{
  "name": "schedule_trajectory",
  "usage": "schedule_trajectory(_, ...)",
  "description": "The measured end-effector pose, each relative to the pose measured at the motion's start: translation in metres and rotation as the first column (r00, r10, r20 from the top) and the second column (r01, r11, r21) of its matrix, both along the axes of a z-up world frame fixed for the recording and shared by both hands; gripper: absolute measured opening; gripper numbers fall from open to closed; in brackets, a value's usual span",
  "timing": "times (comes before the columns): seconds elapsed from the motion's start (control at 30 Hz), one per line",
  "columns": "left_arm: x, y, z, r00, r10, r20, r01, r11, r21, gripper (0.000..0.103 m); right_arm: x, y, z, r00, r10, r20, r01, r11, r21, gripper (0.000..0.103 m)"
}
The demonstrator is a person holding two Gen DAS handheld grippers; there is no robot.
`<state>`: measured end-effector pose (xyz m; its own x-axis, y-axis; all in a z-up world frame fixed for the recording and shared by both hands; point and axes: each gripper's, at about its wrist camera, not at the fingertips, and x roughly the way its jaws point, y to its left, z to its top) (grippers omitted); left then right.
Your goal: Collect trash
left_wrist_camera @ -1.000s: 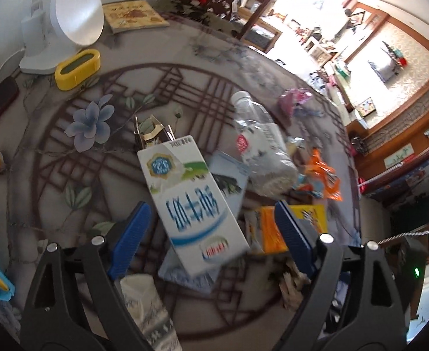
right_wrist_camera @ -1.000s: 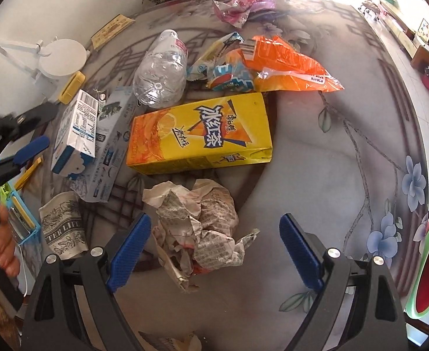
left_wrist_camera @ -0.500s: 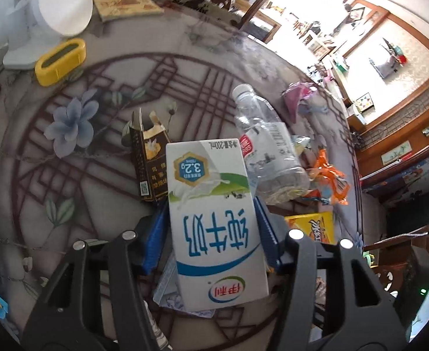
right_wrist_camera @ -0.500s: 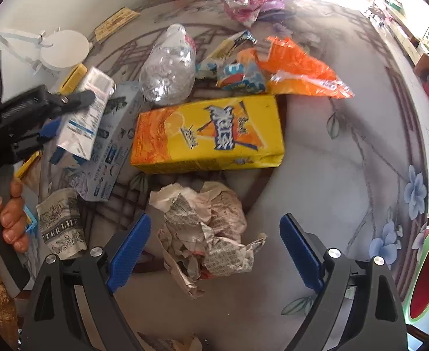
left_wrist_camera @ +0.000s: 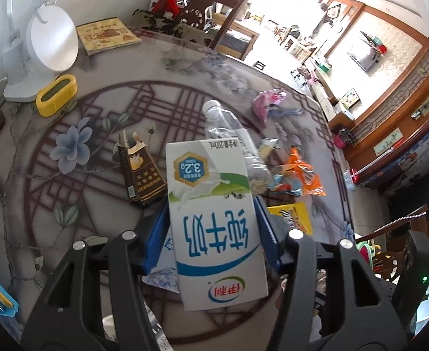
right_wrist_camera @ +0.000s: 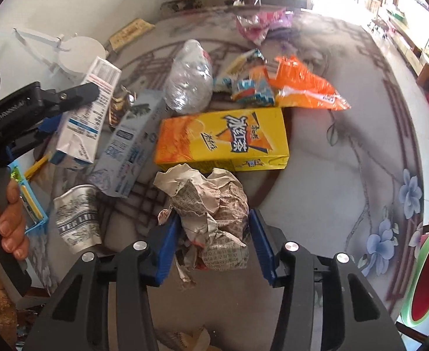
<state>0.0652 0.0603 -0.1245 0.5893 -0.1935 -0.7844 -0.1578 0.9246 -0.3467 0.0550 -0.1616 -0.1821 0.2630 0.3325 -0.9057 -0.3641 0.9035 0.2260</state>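
My left gripper (left_wrist_camera: 211, 234) is shut on a white and blue milk carton (left_wrist_camera: 211, 193) and holds it above the table. In the right wrist view the same carton (right_wrist_camera: 85, 117) hangs at the left in the left gripper (right_wrist_camera: 71, 108), with a hand on the handle. My right gripper (right_wrist_camera: 214, 242) is closing its jaws on a crumpled newspaper ball (right_wrist_camera: 211, 204), and the blue pads touch both of its sides. Behind the ball lie a yellow iced tea box (right_wrist_camera: 223, 140), a crushed clear bottle (right_wrist_camera: 189, 79), an orange snack bag (right_wrist_camera: 302, 87) and a pale blue toothpaste box (right_wrist_camera: 132, 143).
A flattened paper cup (right_wrist_camera: 77, 219) lies left of the newspaper. A brown cigarette pack (left_wrist_camera: 141, 172) and a pink wrapper (left_wrist_camera: 267, 102) lie farther back. A white lamp (left_wrist_camera: 39, 44), a yellow case (left_wrist_camera: 56, 95) and a book (left_wrist_camera: 106, 33) stand at the far left. A green-rimmed red dish (right_wrist_camera: 427, 278) sits at the right edge.
The left gripper closed on the milk carton and lifted it off the pile. The right gripper's jaws went from wide open to closed around the newspaper ball.
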Motion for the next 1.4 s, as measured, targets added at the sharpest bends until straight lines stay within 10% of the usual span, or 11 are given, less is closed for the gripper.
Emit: schedule_trajectory(1.4, -0.022, -0.127, 0.029, 0.957, -0.281, 0.067, 0.282, 0.959, -0.002, 0.054, -0.063, -0.105, 0.064, 0.947, -0.281, 0.153, 0.278, 0.960, 0.042, 0.048)
